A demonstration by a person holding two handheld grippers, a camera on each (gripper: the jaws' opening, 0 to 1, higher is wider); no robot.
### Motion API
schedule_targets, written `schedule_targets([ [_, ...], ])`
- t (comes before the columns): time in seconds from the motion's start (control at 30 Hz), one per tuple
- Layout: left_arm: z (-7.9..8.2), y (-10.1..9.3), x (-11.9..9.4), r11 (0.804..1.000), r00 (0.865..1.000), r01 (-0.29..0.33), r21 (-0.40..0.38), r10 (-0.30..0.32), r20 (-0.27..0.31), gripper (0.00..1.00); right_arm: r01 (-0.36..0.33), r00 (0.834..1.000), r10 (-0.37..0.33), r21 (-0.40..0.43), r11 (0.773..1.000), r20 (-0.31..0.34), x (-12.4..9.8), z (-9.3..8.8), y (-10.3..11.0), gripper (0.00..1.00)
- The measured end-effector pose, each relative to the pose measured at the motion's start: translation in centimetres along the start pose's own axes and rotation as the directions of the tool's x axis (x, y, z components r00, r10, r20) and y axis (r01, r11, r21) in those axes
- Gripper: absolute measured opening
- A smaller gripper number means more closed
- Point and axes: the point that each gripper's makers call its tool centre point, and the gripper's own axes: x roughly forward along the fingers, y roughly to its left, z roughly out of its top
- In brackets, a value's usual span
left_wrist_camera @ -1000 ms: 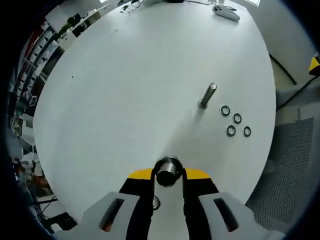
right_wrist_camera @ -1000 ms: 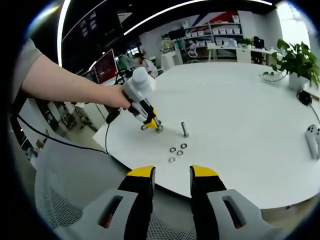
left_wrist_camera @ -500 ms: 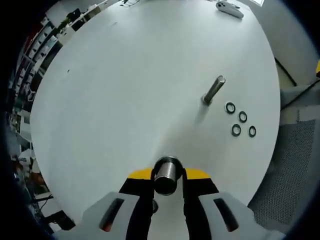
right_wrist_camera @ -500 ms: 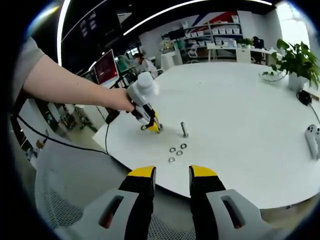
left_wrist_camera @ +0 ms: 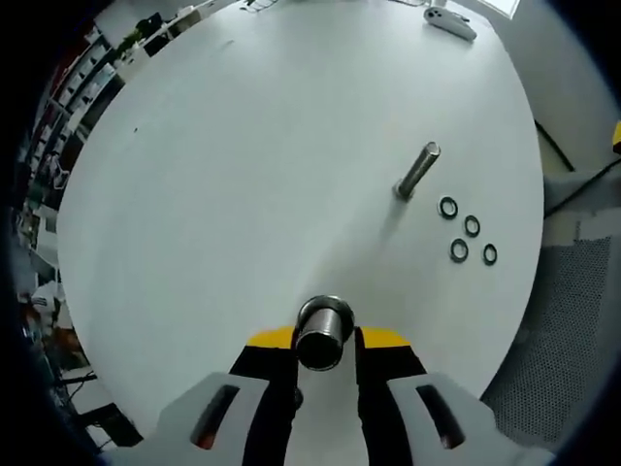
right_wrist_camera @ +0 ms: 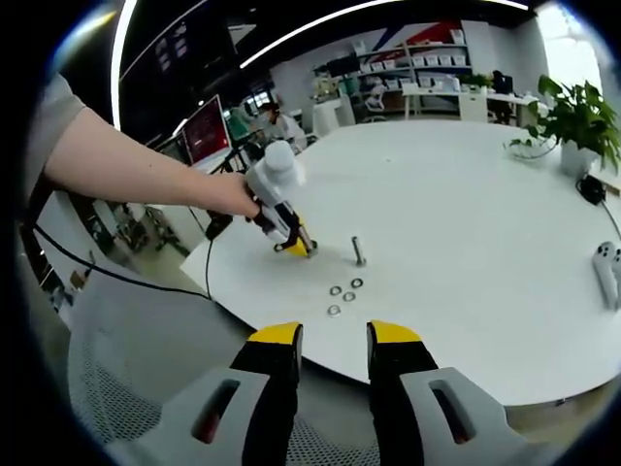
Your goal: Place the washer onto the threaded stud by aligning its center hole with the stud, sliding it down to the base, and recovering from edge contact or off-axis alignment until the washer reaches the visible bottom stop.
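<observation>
My left gripper [left_wrist_camera: 324, 342] is shut on a short metal stud [left_wrist_camera: 323, 332], seen end-on between its yellow-tipped jaws above the white table [left_wrist_camera: 243, 175]. A taller threaded stud [left_wrist_camera: 417, 171] stands upright on the table farther ahead and to the right. Several dark washers [left_wrist_camera: 468, 233] lie flat just right of it. My right gripper [right_wrist_camera: 332, 340] is open and holds nothing, low at the near table edge. In the right gripper view a person's hand holds the left gripper [right_wrist_camera: 301, 248] just left of the standing stud [right_wrist_camera: 358, 250], with the washers [right_wrist_camera: 342, 294] nearer me.
A white controller [left_wrist_camera: 448, 21] lies at the table's far side, also seen as the controller [right_wrist_camera: 609, 267] at the right. A potted plant [right_wrist_camera: 572, 116] stands at the back right. A mesh chair [left_wrist_camera: 572, 301] sits beside the table edge. Shelves and desks fill the room behind.
The left gripper has drawn slightly closer to the standing stud while keeping hold of its short stud. The right gripper has stayed still and open.
</observation>
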Motion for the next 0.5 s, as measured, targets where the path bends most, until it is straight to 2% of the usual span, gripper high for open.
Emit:
schedule_targets([
  [0.13,-0.6,0.1,-0.4,1.000,1.000,-0.001,-0.017,0.001,0.009,0.23,0.001,1.000,-0.001,0.000,1.000,-0.001,0.0,0.0,0.0,0.29],
  [0.3,-1.5,1.2,-1.0,0.995,0.999,-0.015,-0.097,0.019,0.038,0.23,0.001,1.000,-0.001,-0.001,1.000,-0.006,0.0,-0.1,0.1,0.29],
  [0.5,-2.9,1.7,-1.6,0.989,0.999,-0.021,-0.148,0.027,0.043,0.23,-0.004,1.000,0.004,-0.004,1.000,-0.008,0.0,-0.1,0.2,0.29],
])
